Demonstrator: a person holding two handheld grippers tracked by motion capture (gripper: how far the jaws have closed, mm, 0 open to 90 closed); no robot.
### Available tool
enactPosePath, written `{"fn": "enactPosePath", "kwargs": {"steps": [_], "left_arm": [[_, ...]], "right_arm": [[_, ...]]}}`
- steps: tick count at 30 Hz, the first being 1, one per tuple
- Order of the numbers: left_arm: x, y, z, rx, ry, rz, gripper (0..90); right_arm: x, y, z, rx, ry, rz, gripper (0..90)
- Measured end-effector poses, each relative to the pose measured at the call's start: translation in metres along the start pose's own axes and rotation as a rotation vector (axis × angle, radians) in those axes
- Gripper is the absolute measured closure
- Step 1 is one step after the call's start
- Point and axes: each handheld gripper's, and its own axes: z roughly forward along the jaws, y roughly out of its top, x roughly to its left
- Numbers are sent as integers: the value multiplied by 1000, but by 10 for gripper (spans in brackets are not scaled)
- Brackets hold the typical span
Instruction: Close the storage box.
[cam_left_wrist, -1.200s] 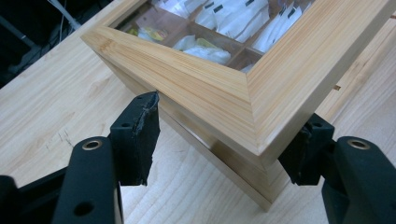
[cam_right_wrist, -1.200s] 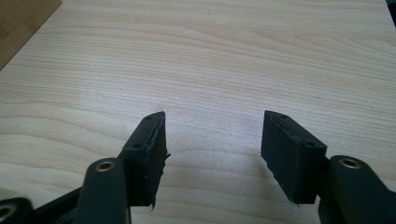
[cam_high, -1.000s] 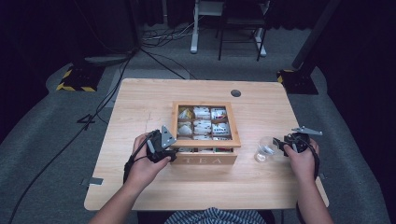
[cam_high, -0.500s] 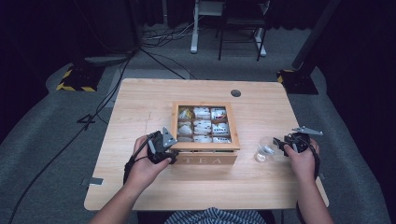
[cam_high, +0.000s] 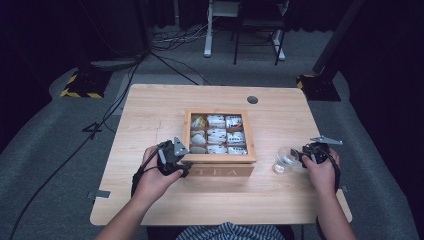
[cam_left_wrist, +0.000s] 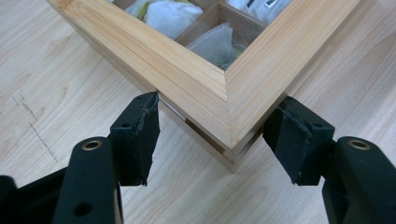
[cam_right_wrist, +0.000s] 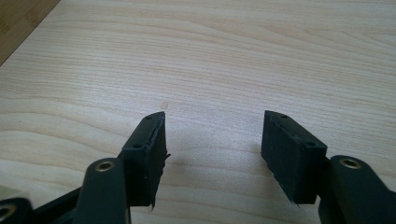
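Pale wooden surface (cam_high: 150, 107), cable hole at far edge, dark floor around.

Tea box (cam_high: 219, 136) landmark: bamboo, near middle of surface, lid open, "TEA" lettered on front face toward the person. Nine compartments in a three-by-three grid, tea bags (cam_high: 216, 135) in white and pale wrappers inside. Roughly square in plan, so no strong long axis; lettered front runs left to right across the surface, opening faces up.

Left gripper (cam_high: 176, 159) at front-left corner of box. Left gripper view: jaws spread wide, one each side of that corner (cam_left_wrist: 229, 116), one pad (cam_left_wrist: 140, 135) just touching or nearly touching the rim, the other just beside it; not clenched, nothing grasped.

Right gripper (cam_high: 305, 154) well right of box, jaws parted over bare wood (cam_right_wrist: 210, 70), empty. Small clear glass (cam_high: 284, 161) just beside it, between gripper and box, upright.

Handling, judged: box stiff, hard, moderately weighty for its size; smooth finished bamboo likely slippery under pads. Corner a poor hold, since jaws would slide off the two angled faces; flat side wall or rim thickness better, squeezed squarely. Seam visible below the rim in left gripper view, so a lift by the upper frame may only move that part. Tea bags light, soft, crushable; pinch by wrapper edge. Glass fragile, slick.
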Motion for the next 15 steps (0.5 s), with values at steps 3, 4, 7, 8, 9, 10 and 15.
{"fn": "enactPosePath", "kwargs": {"steps": [3, 4, 7, 8, 9, 10, 15], "left_arm": [[0, 0, 1, 18, -13, -1, 370], [0, 0, 2, 20, -16, -4, 369], [0, 0, 2, 31, -23, -6, 369], [0, 0, 2, 31, -24, -6, 369], [0, 0, 2, 32, -24, -7, 369], [0, 0, 3, 33, -25, -8, 369], [0, -1, 4, 46, -33, -9, 369]], "right_arm": [[-1, 0, 0, 0, -1, 3, 413], [-1, 0, -1, 0, -1, 4, 413], [-1, 0, 0, -1, 1, 2, 413], [-1, 0, 0, -1, 1, 2, 413], [-1, 0, 0, -1, 1, 2, 413], [-1, 0, 0, 0, 1, 3, 413], [-1, 0, 0, 2, 1, 3, 412]]}}
